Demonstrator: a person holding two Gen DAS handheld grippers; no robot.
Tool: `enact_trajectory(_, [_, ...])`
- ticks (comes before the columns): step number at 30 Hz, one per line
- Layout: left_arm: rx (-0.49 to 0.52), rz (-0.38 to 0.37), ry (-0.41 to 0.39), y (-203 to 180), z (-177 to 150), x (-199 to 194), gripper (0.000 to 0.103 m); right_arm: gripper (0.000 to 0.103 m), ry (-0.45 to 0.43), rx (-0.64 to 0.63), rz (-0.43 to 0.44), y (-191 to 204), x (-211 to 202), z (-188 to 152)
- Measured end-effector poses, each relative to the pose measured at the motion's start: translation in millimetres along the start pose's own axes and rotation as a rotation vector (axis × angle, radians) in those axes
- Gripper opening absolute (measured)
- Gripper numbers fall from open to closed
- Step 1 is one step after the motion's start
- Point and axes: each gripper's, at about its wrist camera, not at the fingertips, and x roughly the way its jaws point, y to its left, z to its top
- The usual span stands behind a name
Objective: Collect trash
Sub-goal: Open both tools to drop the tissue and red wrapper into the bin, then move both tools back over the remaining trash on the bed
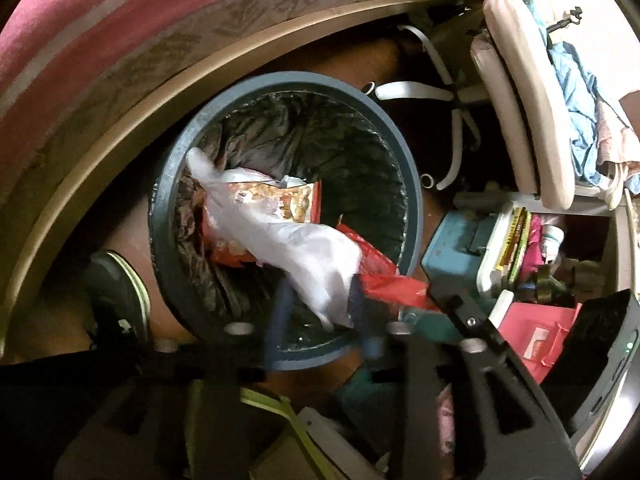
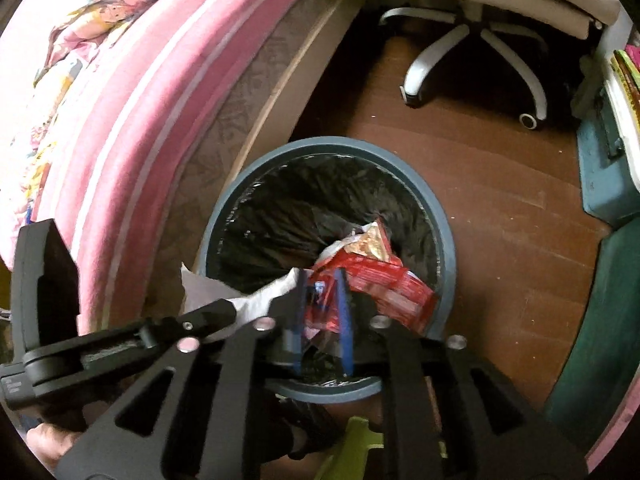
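A round grey bin (image 1: 168, 184) with a black liner stands on the brown floor, also in the right wrist view (image 2: 444, 240). My left gripper (image 1: 320, 312) is over its near rim, open, with a white tissue (image 1: 304, 248) falling between its blurred fingers into the bin. My right gripper (image 2: 322, 312) is open over the bin, with a red wrapper (image 2: 384, 284) just beyond its fingertips; whether it touches them I cannot tell. The red wrapper (image 1: 384, 280) and an orange snack packet (image 1: 288, 200) lie in the bin. The left gripper's black body (image 2: 200, 320) and white tissue (image 2: 256, 300) show in the right view.
A pink bed (image 2: 132, 120) runs along the left of the bin. A white swivel chair base (image 2: 472, 52) stands beyond it. A teal box (image 2: 608, 160), books and clutter (image 1: 516, 248) are at the right. A black shoe (image 1: 120, 292) is beside the bin.
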Motion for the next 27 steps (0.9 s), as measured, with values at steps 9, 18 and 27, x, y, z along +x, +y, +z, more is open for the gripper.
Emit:
enact_trajectory(9, [0.002, 0.039, -0.098, -2.3, 2.3, -23.9, 0.075, 0.056, -0.046, -0.012, -0.069, 5.0, -20.0, 1.3])
enact_trajectory(18, [-0.059, 0.004, -0.266, 4.4, -3.1, -81.8, 0.083, 0.074, -0.157, -0.155, -0.017, 53.8, -67.1, 8.4])
enact_trajectory(27, [-0.157, -0.078, -0.501, 31.4, -20.5, -162.2, 0.087, 0.078, -0.251, -0.320, 0.075, 130.0, -110.9, 6.2])
